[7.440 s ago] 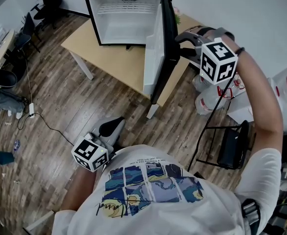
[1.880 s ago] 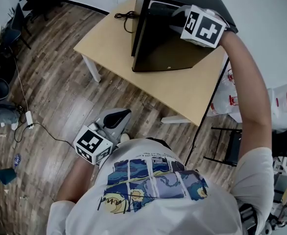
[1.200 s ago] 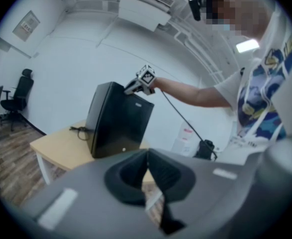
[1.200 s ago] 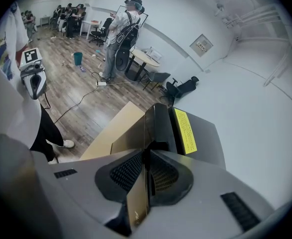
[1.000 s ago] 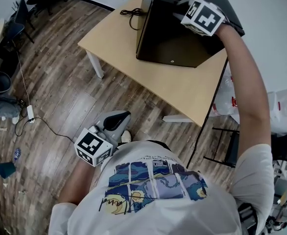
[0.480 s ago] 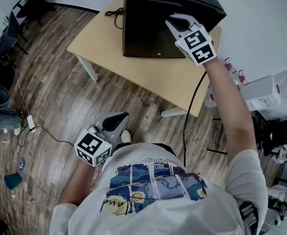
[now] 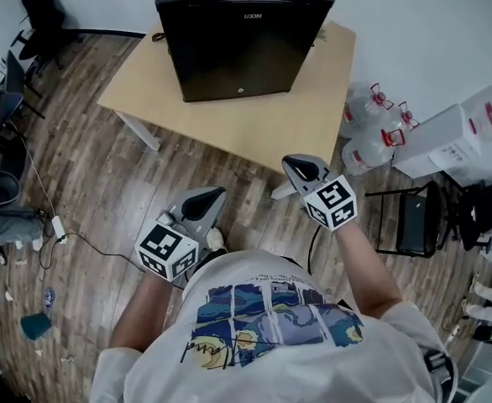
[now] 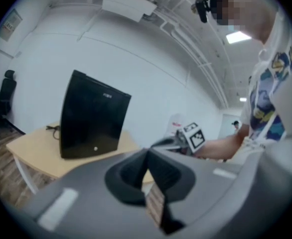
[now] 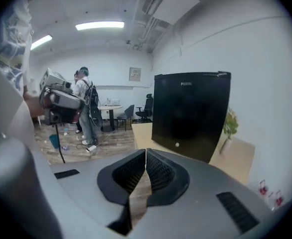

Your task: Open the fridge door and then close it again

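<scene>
A black mini fridge (image 7: 242, 34) stands on a light wooden table (image 7: 305, 133), its door closed flat against the body. The same fridge (image 8: 88, 116) shows in the left gripper view and the fridge (image 9: 191, 114) in the right gripper view, front face dark with a small round lock. My right gripper (image 7: 296, 166) is held well back from the table's near edge, jaws together, nothing in them. My left gripper (image 7: 204, 201) hangs low by my body over the floor, jaws also together and empty.
Water jugs (image 7: 368, 137) and a white box (image 7: 460, 137) sit on the floor right of the table. A black folding chair (image 7: 414, 221) stands at right. A cable (image 7: 78, 233) runs across the wood floor at left. People stand far off in the room (image 9: 86, 108).
The fridge door stood open 7.4 s ago; it is closed now. My right gripper has left the fridge top and drawn back toward my body. The left gripper barely moved.
</scene>
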`<state>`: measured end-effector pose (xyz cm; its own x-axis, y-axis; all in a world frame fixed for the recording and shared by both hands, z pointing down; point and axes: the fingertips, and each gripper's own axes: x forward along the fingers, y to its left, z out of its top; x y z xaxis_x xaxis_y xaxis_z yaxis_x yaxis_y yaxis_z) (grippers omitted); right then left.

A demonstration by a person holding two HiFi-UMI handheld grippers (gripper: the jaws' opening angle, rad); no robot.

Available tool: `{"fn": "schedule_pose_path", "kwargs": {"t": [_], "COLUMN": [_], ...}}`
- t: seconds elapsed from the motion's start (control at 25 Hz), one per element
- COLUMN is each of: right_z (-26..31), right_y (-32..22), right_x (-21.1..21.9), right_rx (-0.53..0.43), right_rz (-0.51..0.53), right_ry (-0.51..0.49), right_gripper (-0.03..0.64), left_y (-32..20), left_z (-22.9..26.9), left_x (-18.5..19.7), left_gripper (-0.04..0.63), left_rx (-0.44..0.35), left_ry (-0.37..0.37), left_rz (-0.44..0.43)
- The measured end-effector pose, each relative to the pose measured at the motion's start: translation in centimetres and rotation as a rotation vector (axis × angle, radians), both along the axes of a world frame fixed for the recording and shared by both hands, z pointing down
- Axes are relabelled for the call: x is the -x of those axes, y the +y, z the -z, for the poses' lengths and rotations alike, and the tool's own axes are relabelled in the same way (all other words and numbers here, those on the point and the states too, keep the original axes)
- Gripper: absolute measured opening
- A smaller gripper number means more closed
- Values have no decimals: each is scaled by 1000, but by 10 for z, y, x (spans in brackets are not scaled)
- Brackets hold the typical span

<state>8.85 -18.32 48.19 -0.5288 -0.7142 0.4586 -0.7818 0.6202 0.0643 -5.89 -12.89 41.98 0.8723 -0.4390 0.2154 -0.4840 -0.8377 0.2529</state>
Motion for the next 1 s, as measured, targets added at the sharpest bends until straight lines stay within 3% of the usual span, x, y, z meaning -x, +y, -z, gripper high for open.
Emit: {"fn": "schedule_pose_path", "kwargs": {"t": [0.16,0.28,0.44,0.56,0.84,1.0], "right_z": [-30,-40,-42,-42,-33,-26], "right_y": [78,124,167,188,219,227], "right_x": [-40,-58,-62,-63,-69,-78], "right_rx": [119,141,130,123,77,54], "right_rz": [-84,-54,65,125,199,208], "right_ry": [-129,-90,-25,-29,-51,-67], "right_gripper": [14,14,14,14,14,13], "left_y": [23,44,78,104,149,157], "left_z": [-8,-18,-23,-29,-45,-42], "left_x": [-29,-47,-78,-96,-109,-122], "left_gripper": [11,11,11,11,11,11], "left_rx": [10,40,31,10,93,73], "left_ry": [-16,-42,-89,-142,-128,-149], "left_rz": [10,41,47,51,118,115]}}
